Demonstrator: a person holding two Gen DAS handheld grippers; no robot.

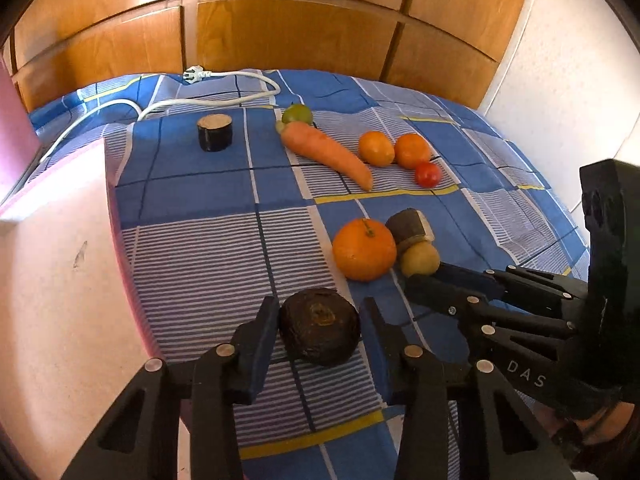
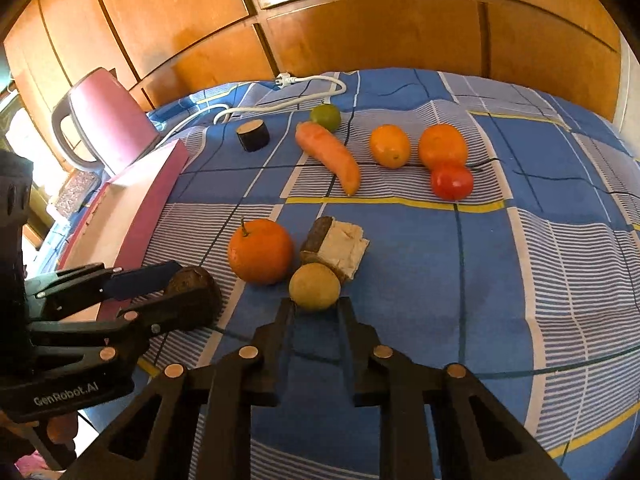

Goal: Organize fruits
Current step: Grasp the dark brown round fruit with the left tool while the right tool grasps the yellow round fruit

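Observation:
My left gripper [image 1: 320,312] is open around a dark brown round fruit [image 1: 319,326] lying on the blue checked cloth; a gap shows on its right side. My right gripper [image 2: 316,306] is open with its fingertips just at a yellow-green lemon [image 2: 315,286]. A large orange [image 2: 260,250] and a cut brown-and-white chunk [image 2: 336,246] lie beside the lemon. Farther back are a carrot [image 2: 328,156], a lime [image 2: 325,117], two small oranges [image 2: 390,146] [image 2: 443,146], a tomato [image 2: 452,182] and a dark cylinder piece [image 2: 253,135].
A pale box with a pink rim [image 1: 60,280] stands at the left. A pink kettle [image 2: 108,120] stands behind it. A white power cord [image 1: 224,98] lies across the back of the cloth. Wooden cabinet doors [image 1: 296,32] close off the far side.

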